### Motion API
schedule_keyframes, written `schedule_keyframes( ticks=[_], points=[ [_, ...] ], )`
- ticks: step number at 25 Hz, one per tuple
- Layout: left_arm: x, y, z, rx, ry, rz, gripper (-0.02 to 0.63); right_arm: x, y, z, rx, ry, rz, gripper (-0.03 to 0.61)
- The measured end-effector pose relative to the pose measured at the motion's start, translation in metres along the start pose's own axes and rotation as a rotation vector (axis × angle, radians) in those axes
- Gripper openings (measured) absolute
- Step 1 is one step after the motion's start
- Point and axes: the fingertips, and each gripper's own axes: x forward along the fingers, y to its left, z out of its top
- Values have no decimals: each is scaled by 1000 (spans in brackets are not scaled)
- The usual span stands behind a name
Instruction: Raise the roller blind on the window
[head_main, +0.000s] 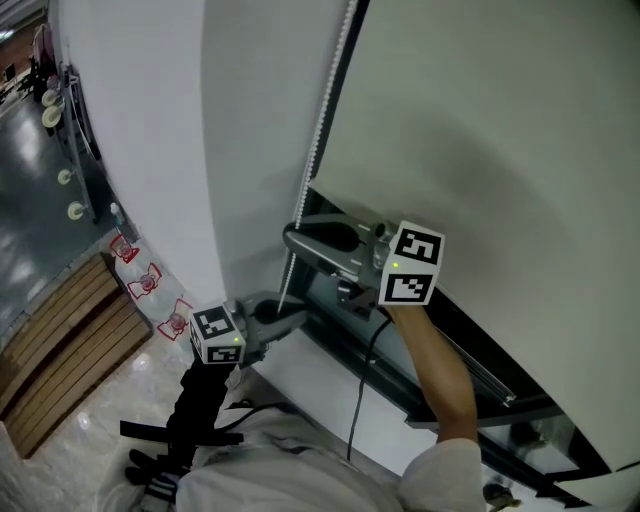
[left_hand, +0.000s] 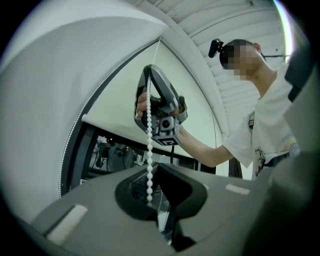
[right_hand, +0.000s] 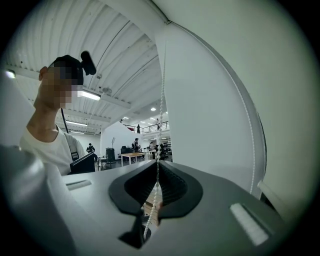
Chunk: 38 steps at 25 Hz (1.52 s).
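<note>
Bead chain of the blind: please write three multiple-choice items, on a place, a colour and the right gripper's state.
1. Where on the thin beaded pull chain is the right gripper?
A. above the left gripper
B. below it
C. off the chain
2. What colour are the beads?
A. black
B. white
C. red
3. How are the right gripper's jaws?
A. wide apart
B. shut on the chain
C. shut on nothing
Key: 1 A, head view shows it higher up; 2 B, beads look white; 3 B, its view shows them pinching the chain.
</note>
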Motion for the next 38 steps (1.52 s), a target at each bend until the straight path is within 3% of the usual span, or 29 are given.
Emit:
schedule_keyframes(
  ticks=[5,13,16,19,21,23,27,31,38],
  points=[
    [-7,7,7,-8,-30,26,-2,5,5,-35,34,50,12,14],
    [-9,9,2,-6,-10,33,-2,7,0,-113,85,199,-9,14],
    [-9,10,-1,-14,-8,35,-2,1,-4,-121,152,154,3,15],
    [-10,9,3,-22,-19,35,-2,-3,-6,-113,96,109,-14,23],
    [-10,8,2,-14,-6,32,-2,-2,-7,-101,43,87,-31,186],
    [-10,7,0,-15,-4,26,-2,-4,-8,-72,34,18,-28,233],
    [-8,5,-1,-16,-1,17,-2,-9,-9,10,-44,-116,-17,229],
    [-7,3,-3,-10,6,5,-2,-10,-3,85,-166,-184,-13,173],
    [-6,3,-1,4,13,0,-2,-13,0,166,-277,-252,-16,106]
  ],
)
